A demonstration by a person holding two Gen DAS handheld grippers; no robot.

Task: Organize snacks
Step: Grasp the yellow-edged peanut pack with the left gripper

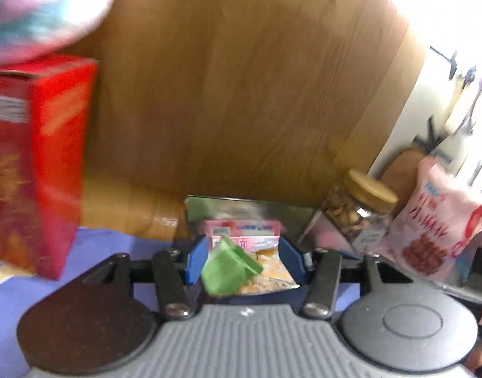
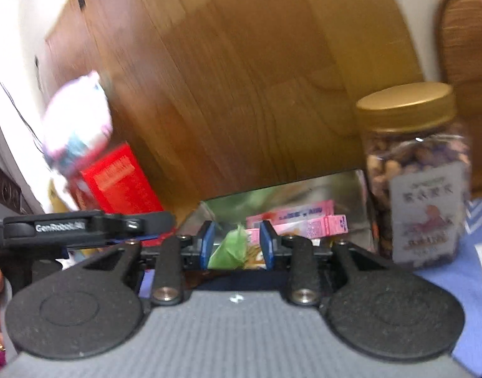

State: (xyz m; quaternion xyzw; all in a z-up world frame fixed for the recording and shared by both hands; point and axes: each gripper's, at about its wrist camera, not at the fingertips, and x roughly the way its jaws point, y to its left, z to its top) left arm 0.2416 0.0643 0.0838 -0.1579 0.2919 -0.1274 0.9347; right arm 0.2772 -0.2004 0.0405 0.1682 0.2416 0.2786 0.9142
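Left wrist view is showing the left gripper (image 1: 245, 263) with its blue-padded fingers standing apart around a crumpled green snack packet (image 1: 228, 267); whether the pads are pressing on it cannot be told. The packet is lying over a flat printed snack sachet (image 1: 269, 275) at the near edge of a shiny rectangular metal tin (image 1: 250, 211), which is holding pink cartons (image 1: 244, 228).

Right wrist view is showing the right gripper (image 2: 238, 245) with its jaws also apart, the green packet sitting between them at the tin's near rim; contact cannot be confirmed there either. Both grippers are pointing into the tin from the near side, so neither is clearly nearer.

A tall red cardboard box (image 1: 36, 163) is standing near the left of the tin, a clear plastic jar of nuts with a gold screw lid (image 2: 417, 176) just beside its right end, and a pink printed snack bag (image 1: 436, 230) further right. A wooden panel (image 1: 241, 78) is closing off the far side. In judgement, open room is lying only toward the near edge of the blue cloth-covered table (image 1: 115, 242); sideways travel is risking the box or the jar.
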